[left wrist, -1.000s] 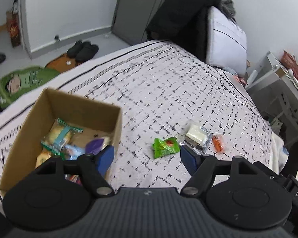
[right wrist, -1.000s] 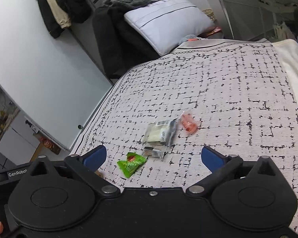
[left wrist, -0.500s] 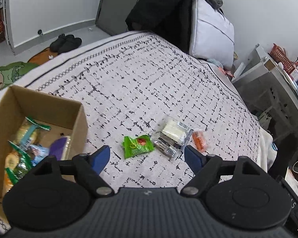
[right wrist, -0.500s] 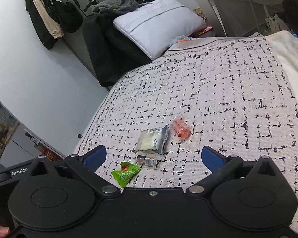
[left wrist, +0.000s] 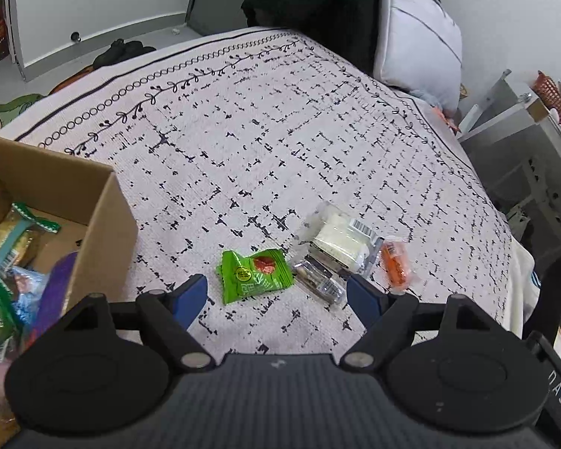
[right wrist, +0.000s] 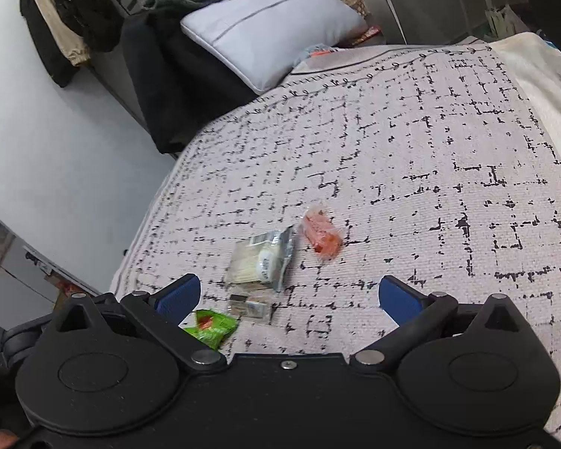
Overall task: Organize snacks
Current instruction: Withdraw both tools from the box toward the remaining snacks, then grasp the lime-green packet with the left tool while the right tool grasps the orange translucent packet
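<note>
Four snacks lie on the patterned bedspread (left wrist: 280,131): a green packet (left wrist: 254,275), a small clear-wrapped dark bar (left wrist: 319,280), a clear pack with a white cake (left wrist: 340,243) and an orange packet (left wrist: 394,263). My left gripper (left wrist: 278,297) is open just short of the green packet and the dark bar, holding nothing. At the left stands a cardboard box (left wrist: 104,202) with several snacks inside. In the right wrist view the green packet (right wrist: 211,325), the bar (right wrist: 248,307), the white cake pack (right wrist: 261,262) and the orange packet (right wrist: 321,234) lie ahead of my open, empty right gripper (right wrist: 288,295).
A white pillow (left wrist: 419,37) and dark clothes (right wrist: 161,75) sit at the head of the bed. A grey shelf unit (left wrist: 523,142) stands beyond the bed's right edge. Shoes (left wrist: 121,50) lie on the floor past the far edge.
The left gripper has swung right, away from the box, and now faces the loose snacks from closer. The right gripper has moved forward toward the same snacks. Both stay open.
</note>
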Motion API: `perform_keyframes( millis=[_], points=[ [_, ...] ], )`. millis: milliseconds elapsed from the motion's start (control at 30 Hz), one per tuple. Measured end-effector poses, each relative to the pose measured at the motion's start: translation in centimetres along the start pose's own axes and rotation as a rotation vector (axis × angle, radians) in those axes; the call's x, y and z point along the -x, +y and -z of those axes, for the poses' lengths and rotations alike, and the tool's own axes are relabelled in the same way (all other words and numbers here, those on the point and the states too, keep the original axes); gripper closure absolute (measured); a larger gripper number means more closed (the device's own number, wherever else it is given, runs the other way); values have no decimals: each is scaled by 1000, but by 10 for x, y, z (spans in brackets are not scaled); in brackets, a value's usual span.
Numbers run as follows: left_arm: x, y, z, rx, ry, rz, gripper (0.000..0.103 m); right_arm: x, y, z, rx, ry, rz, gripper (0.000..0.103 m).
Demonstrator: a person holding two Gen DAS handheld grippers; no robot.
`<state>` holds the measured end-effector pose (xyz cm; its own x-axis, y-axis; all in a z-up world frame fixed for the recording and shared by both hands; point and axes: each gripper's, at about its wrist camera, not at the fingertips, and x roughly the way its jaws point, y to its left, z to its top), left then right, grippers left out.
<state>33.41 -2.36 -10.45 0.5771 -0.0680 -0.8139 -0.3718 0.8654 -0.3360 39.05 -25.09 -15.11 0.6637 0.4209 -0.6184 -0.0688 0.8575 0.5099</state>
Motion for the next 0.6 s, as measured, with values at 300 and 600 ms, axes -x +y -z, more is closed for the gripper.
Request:
perform_keyframes(
  millis=[300,600],
  points=[
    [-35,5,-3,16,31,-26,23,-30,-5,-19,37,32,75,1],
    [-67,1,-3,12,50,-69,24,-67,1,-29,169,87,108,7]
  ],
)
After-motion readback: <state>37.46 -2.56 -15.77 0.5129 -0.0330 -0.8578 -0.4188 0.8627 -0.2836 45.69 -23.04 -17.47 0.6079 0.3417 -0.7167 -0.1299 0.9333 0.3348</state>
